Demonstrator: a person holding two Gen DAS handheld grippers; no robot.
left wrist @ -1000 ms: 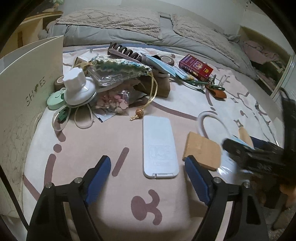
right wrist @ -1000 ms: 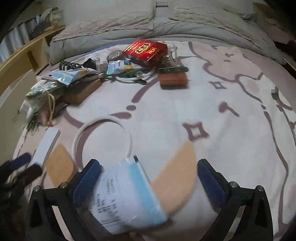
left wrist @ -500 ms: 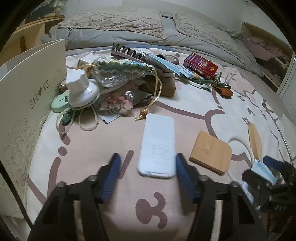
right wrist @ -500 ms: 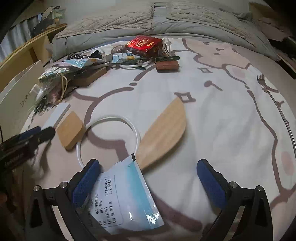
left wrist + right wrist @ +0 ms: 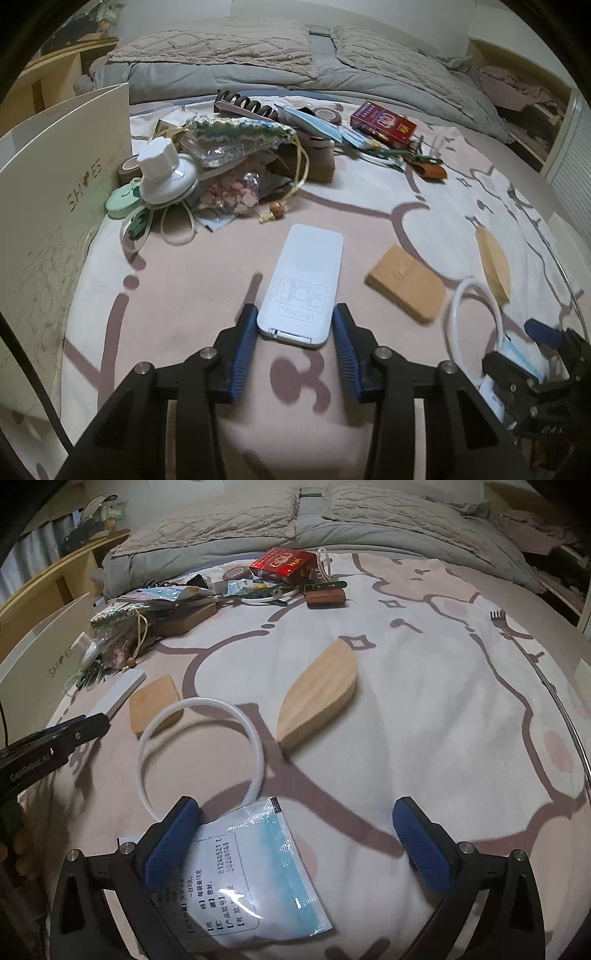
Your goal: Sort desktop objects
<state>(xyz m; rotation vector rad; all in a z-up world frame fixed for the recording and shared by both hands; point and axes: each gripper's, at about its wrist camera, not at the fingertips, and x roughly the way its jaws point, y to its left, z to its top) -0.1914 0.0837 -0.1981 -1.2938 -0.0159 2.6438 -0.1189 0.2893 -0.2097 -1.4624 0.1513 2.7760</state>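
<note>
- Nearest on our left side, the left gripper [image 5: 296, 332] has its blue pads against the two long edges of the white remote [image 5: 302, 286], clamped on its near end; the remote lies flat on the pink patterned sheet [image 5: 184, 280], pointing away from us.
- On our right side, the right gripper [image 5: 295, 840] stands with its fingers wide apart. A sealed blue-and-white packet [image 5: 255, 871] lies against the left finger [image 5: 170, 840], clear of the other; we cannot tell whether it rests on the sheet or hangs from that finger.
- Just beyond the packet sits a white ring [image 5: 201, 753], its far rim overlapping a small rounded wooden block [image 5: 157, 705].
- Right of the ring lies a leaf-shaped wooden board [image 5: 319, 694], apart from the rest.
- Farther back on the left, a heap: a white knobbed suction cap [image 5: 164, 173], a bag of pink pieces [image 5: 232, 192], a crocheted pouch [image 5: 240, 129].
- At the far end, a red box [image 5: 284, 565] and a brown leather case [image 5: 327, 597] near the grey duvet [image 5: 229, 520].
- A cream shoe box [image 5: 48, 192] stands along the left edge.
</note>
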